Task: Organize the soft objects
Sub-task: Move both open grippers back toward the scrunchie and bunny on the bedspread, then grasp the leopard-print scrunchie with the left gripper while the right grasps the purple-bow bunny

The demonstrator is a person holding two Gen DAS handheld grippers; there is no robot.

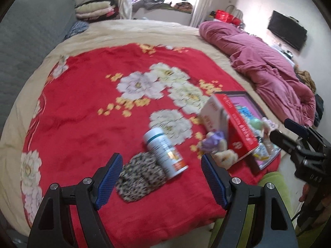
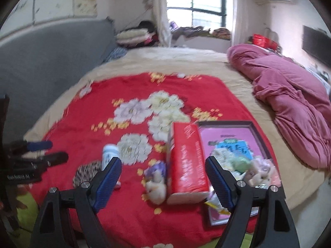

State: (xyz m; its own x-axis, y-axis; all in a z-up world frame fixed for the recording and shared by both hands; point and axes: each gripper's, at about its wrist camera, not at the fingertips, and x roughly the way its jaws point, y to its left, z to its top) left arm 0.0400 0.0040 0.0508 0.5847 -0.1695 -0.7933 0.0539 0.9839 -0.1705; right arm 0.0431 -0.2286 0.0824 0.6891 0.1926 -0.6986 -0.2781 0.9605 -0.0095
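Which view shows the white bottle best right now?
The left wrist view: the white bottle lies in full, leaning on the spotted cloth between the open left tongs. In the right wrist view, only its top shows behind a finger of the right tongs.

Both hand-held grippers are angled downward, empty. The left black two-finger gripper with blue ribbed pads (image 1: 160,179) has its fingers (image 1: 108,180) spread wide, nothing between them. Same for the right black gripper with blue pads (image 2: 163,183): fingers (image 2: 219,183) wide apart, gripping nothing. Each one pokes into the edge of the other's view.
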